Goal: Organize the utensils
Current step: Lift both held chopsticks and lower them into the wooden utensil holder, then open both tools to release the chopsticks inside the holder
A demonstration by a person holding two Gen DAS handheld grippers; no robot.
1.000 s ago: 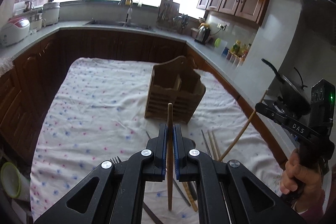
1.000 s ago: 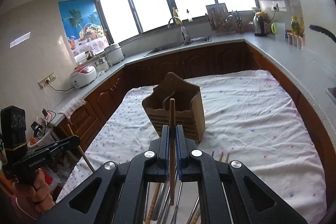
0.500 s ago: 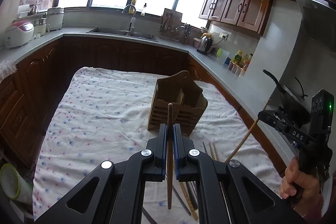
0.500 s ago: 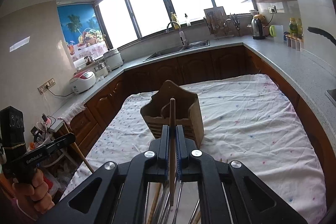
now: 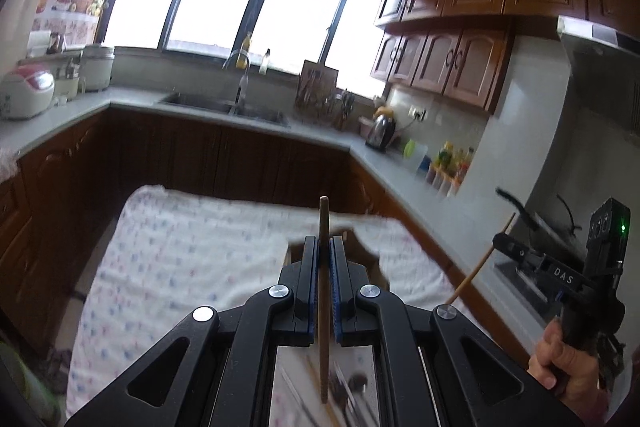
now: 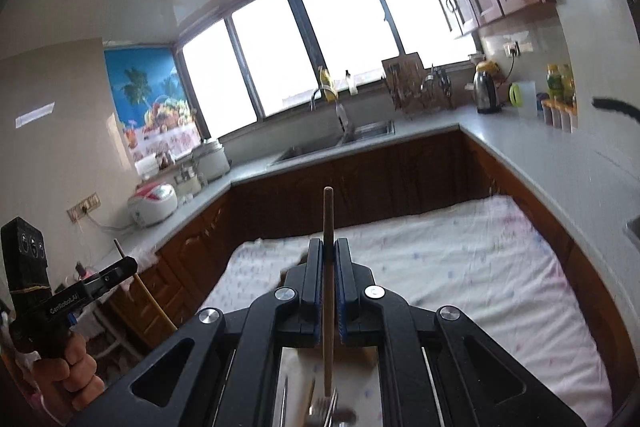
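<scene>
My left gripper is shut on a wooden chopstick that stands upright between its blue pads. Behind its jaws only the edges of the wooden utensil holder show. My right gripper is shut on a second chopstick, also upright. The holder is mostly hidden under it. Each gripper shows in the other view: the right gripper with its slanting chopstick, and the left gripper with its chopstick. Blurred loose utensils lie on the cloth below.
A white flowered cloth covers the table. A grey counter runs round the room with a sink, a kettle, a rice cooker and bottles. A dark pan sits at the right.
Both grippers have risen and tipped upward, so the holder and table slid down the views, behind the jaws. Each chopstick stays clamped.
</scene>
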